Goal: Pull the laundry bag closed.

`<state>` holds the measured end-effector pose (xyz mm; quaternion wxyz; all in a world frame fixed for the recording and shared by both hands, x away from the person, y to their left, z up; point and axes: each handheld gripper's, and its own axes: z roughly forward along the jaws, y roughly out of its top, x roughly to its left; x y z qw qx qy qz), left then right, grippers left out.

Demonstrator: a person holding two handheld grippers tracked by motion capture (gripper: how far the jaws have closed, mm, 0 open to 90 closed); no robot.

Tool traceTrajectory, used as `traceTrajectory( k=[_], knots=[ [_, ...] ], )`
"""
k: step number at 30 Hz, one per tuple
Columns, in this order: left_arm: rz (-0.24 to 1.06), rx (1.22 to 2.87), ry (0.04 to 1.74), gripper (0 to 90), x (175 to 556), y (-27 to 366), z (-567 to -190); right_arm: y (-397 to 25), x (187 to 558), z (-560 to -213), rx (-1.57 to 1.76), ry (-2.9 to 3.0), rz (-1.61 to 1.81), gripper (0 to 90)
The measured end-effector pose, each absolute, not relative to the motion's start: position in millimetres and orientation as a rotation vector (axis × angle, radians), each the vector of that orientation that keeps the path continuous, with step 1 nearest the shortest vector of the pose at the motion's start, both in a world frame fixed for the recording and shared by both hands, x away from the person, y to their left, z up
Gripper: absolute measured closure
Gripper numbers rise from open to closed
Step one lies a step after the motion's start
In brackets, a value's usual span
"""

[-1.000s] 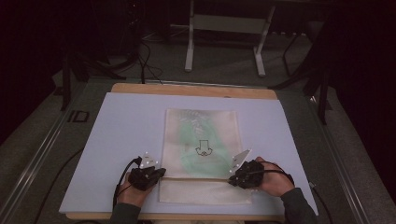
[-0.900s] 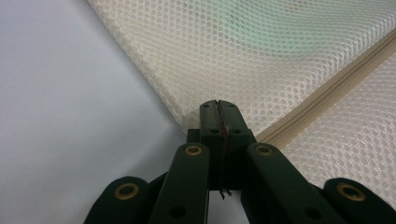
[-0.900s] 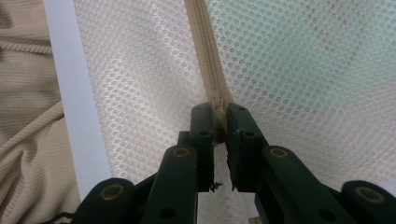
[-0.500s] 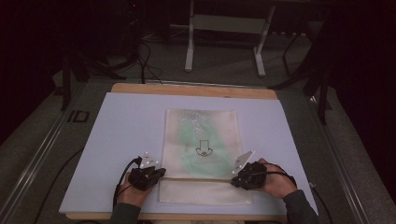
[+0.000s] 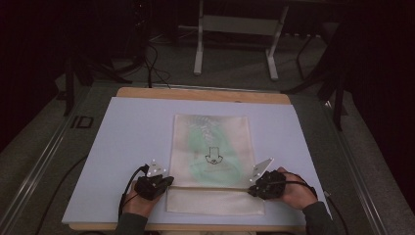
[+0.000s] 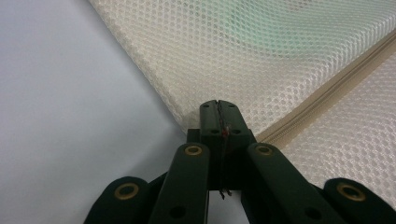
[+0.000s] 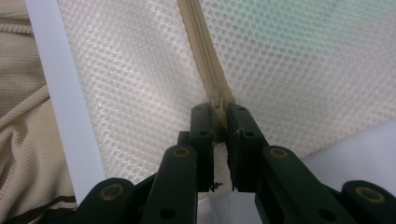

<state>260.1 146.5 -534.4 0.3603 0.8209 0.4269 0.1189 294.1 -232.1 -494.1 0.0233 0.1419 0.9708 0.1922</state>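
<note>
The left claw is pressed together on the left edge of the cream mesh zip pouch, at its zipper. The right claw pinches the pull at the zipper's other end, so unzipping looks set up but not begun. One pouch lies mid-desk, between two claws.

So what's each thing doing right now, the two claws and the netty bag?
Left claw: shut, pinching the bag's edge beside the zipper's end.
Right claw: shut on the zipper pull.
Mesh bag: lying flat on the table, something green inside.
Zipper: looks closed along the part in view.
</note>
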Motion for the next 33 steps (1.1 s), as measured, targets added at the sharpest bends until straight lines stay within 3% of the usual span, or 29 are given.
traceTrajectory(
  k=[22,33],
  knots=[
    [0.308,2.118,1.098,89.3,260,146,-534,-251,292,-496,0.52,2.974,0.588,81.7],
    [0.284,2.096,1.118,86.7,260,147,-534,-255,290,-498,0.563,2.947,0.714,62.6]
  ],
)
